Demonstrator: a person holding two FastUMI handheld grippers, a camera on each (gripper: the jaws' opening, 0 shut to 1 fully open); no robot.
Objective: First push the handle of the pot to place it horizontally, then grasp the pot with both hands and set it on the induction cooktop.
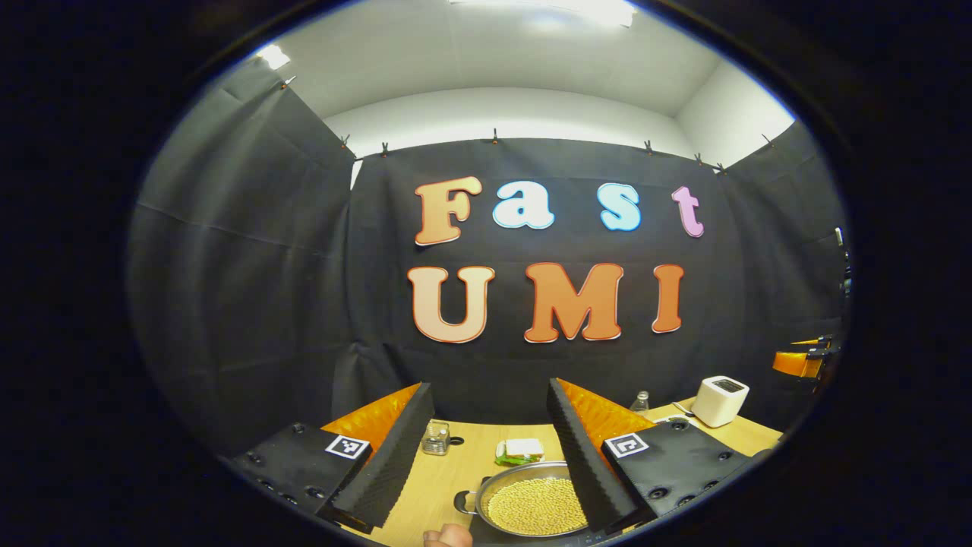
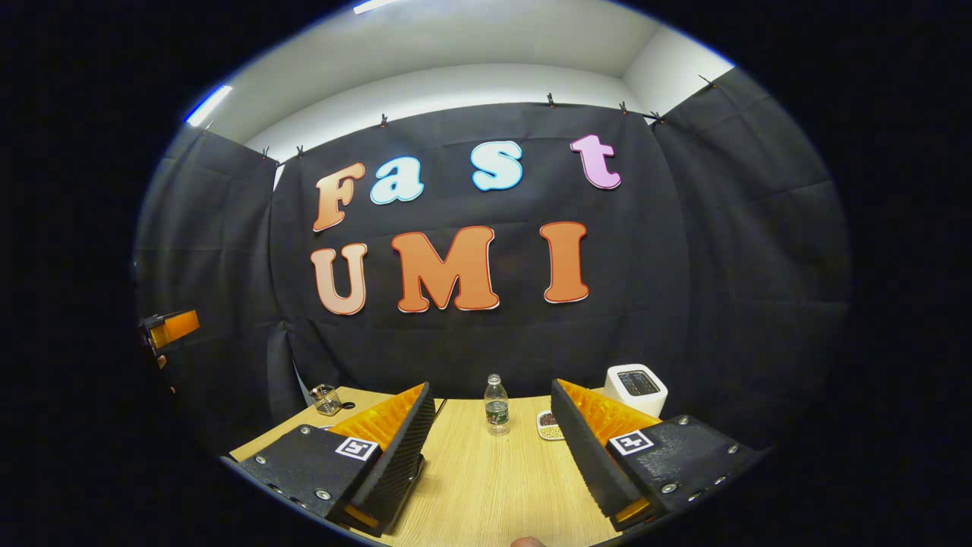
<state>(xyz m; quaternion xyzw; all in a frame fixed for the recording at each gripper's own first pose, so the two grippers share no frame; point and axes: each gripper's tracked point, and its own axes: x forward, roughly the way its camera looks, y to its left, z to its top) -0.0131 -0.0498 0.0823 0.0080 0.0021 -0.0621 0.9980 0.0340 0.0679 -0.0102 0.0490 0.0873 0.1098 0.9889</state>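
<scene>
Both grippers raised above the desk, fingers wide and empty.

The pot (image 1: 531,501), brimful of pale beans, sits low between the left gripper (image 1: 486,448) fingers; likely heavy, rigid, spill-prone, best taken by its side handle (image 1: 465,501). The right gripper (image 2: 493,448) faces open desk (image 2: 486,486), with a bottle (image 2: 496,406) and toaster (image 2: 636,389) near the far edge.

A silver pot (image 1: 524,497) filled with pale yellow beans (image 1: 538,506) is seen on a light wood-grain table (image 2: 493,479), with a black handle at its left. Behind the pot a white block on a green base (image 1: 521,451) is seen, left of that a clear glass jar (image 1: 436,438), and far to the pot's right a white box with a dark top (image 1: 720,399). In the right gripper view a clear bottle (image 2: 496,404) with a dark label and white cap is shown, beside a small white dish (image 2: 548,425) of brown bits.
</scene>
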